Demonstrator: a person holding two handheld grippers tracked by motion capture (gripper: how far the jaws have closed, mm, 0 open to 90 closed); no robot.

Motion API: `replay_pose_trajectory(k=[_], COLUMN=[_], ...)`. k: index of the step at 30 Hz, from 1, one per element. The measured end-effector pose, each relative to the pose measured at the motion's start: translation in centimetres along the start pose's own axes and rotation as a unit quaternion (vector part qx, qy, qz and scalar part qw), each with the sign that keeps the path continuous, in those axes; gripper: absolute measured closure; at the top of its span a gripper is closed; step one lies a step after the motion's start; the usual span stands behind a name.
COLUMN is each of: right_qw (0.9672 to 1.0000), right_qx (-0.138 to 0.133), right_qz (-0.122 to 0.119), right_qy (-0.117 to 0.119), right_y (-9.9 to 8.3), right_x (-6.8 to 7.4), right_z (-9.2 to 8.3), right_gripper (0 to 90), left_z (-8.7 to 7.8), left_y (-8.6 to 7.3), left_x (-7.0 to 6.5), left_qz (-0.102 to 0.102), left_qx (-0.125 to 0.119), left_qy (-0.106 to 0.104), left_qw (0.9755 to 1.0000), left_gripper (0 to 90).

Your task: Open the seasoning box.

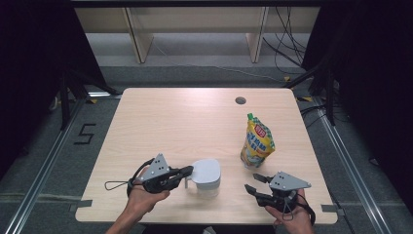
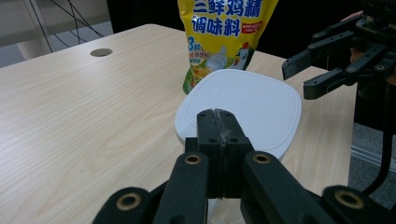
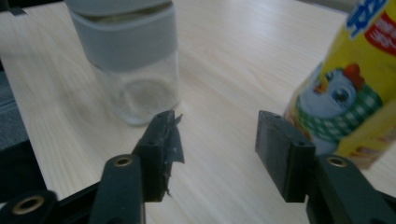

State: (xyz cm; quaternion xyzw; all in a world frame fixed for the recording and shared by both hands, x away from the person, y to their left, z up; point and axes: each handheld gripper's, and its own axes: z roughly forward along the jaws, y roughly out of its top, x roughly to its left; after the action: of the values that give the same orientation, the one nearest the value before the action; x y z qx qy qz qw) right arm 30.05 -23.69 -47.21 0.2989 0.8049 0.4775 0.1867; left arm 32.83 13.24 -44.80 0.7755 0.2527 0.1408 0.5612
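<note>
Light wood table (image 1: 160, 122) on grey carpet, dark curtains both sides, pale shelving at the back, cables on the floor back right. Round cable hole (image 1: 240, 100) near the table's far edge. Black "5" marking (image 1: 85, 133) on the floor left of the table.

Clear glass jar (image 1: 205, 177) with a white squarish lid stands upright near the front edge, about centre. In the right gripper view the jar (image 3: 133, 65) has a grey band under the lid and clear glass below; looks empty, hard to be sure.

Yellow seasoning pouch (image 1: 256, 142) with a green cap stands upright behind and right of the jar, near it but apart. Chicken cartoon and printed text on the front (image 2: 224, 35).

Left gripper (image 1: 187, 171) is held in the person's left hand (image 1: 146, 192), coming in from the left, tips at the jar's left side just under the lid edge. In the left gripper view its jaws are pressed together with no gap, tips level with the near rim of the lid (image 2: 243, 109); cannot tell whether anything is pinched between them or if they touch the jar.

Right gripper (image 1: 254, 183) is held in the right hand (image 1: 292, 219), at the front right, pointing left toward the jar, jaws spread, nothing between them. It sits right of the jar and just in front of the pouch, apart from both. In the right gripper view the jar is beyond the left jaw, the pouch (image 3: 355, 79) beyond the right jaw.
</note>
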Motion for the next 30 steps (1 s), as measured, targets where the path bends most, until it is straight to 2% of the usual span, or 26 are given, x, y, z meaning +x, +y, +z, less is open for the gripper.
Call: replay_pose_trajectory(k=[3,5,6,7,9,10,11,13,15,16,17,19,21,24,25,26,28,30], right_qw=[1.0000,0.9997,0.9997,0.9992,0.9990,0.9992,0.9988,0.9978,0.9975,0.9979,0.9969,0.9966,0.9959,0.9952,0.9960,0.9946,0.9940,0.9942], right_qx=[-0.006,-0.014,-0.017,-0.031,-0.030,-0.027,-0.030,-0.031,-0.033,-0.030,-0.035,-0.035,-0.030,-0.033,-0.037,-0.038,-0.040,-0.046], right_qz=[-0.001,-0.016,-0.013,-0.020,-0.025,-0.017,-0.026,-0.041,-0.046,-0.040,-0.050,-0.051,-0.063,-0.069,-0.058,-0.074,-0.080,-0.075], right_qy=[0.005,0.008,0.010,0.015,0.023,0.025,0.028,0.042,0.043,0.042,0.048,0.054,0.058,0.061,0.058,0.062,0.062,0.063], right_y=[0.5,1.0,1.3,1.8,2.0,2.2,2.3,2.7,2.8,2.9,3.0,3.3,3.5,3.8,3.8,4.1,4.2,4.3], right_x=[0.2,0.3,0.6,0.7,0.8,1.0,1.1,1.4,1.4,1.6,1.5,1.8,2.1,2.5,2.8,2.7,2.7,3.0], right_z=[0.3,0.6,0.8,1.3,1.5,1.6,1.8,2.2,2.3,2.3,2.5,2.6,2.7,3.1,3.2,3.4,3.5,3.7], right_gripper=[57.9,62.0,63.6,66.3,67.5,68.5,69.5,71.5,72.6,74.4,76.1,80.3,83.0,85.2,86.0,86.7,87.1,87.4], left_z=[0.0,-0.1,-0.1,-0.1,-0.2,-0.2,-0.2,-0.2,-0.2,-0.2,-0.2,-0.2,-0.2,-0.2,-0.2,-0.2,-0.2,-0.2], left_y=[0.0,0.0,0.0,0.0,-0.1,-0.1,-0.1,-0.1,-0.1,-0.1,-0.1,-0.1,-0.1,-0.1,-0.1,-0.1,-0.1,-0.2], left_x=[0.0,0.0,0.1,0.1,0.0,-0.1,-0.1,0.0,0.0,0.0,0.0,0.0,0.0,0.0,0.0,0.0,0.0,0.0], left_qz=[0.001,0.000,0.001,0.002,0.000,-0.005,0.002,-0.001,-0.002,-0.001,0.000,-0.001,-0.001,0.000,0.000,0.001,0.002,0.000], left_qx=[0.001,0.002,0.002,0.002,0.001,0.001,0.002,0.000,0.002,0.002,0.001,0.001,0.001,0.001,0.001,0.000,0.001,0.000], left_qy=[0.002,0.002,0.000,0.001,0.006,0.007,0.007,0.005,0.004,0.004,0.005,0.005,0.005,0.005,0.006,0.006,0.006,0.005], left_qw=[1.0000,1.0000,1.0000,1.0000,1.0000,1.0000,1.0000,1.0000,1.0000,1.0000,1.0000,1.0000,1.0000,1.0000,1.0000,1.0000,1.0000,1.0000], left_gripper=[88.9,88.9,88.9,88.9,88.9,88.9,88.9,88.9,88.9,88.9,88.9,88.9,88.9,88.9,88.9,88.9,88.9,88.9])
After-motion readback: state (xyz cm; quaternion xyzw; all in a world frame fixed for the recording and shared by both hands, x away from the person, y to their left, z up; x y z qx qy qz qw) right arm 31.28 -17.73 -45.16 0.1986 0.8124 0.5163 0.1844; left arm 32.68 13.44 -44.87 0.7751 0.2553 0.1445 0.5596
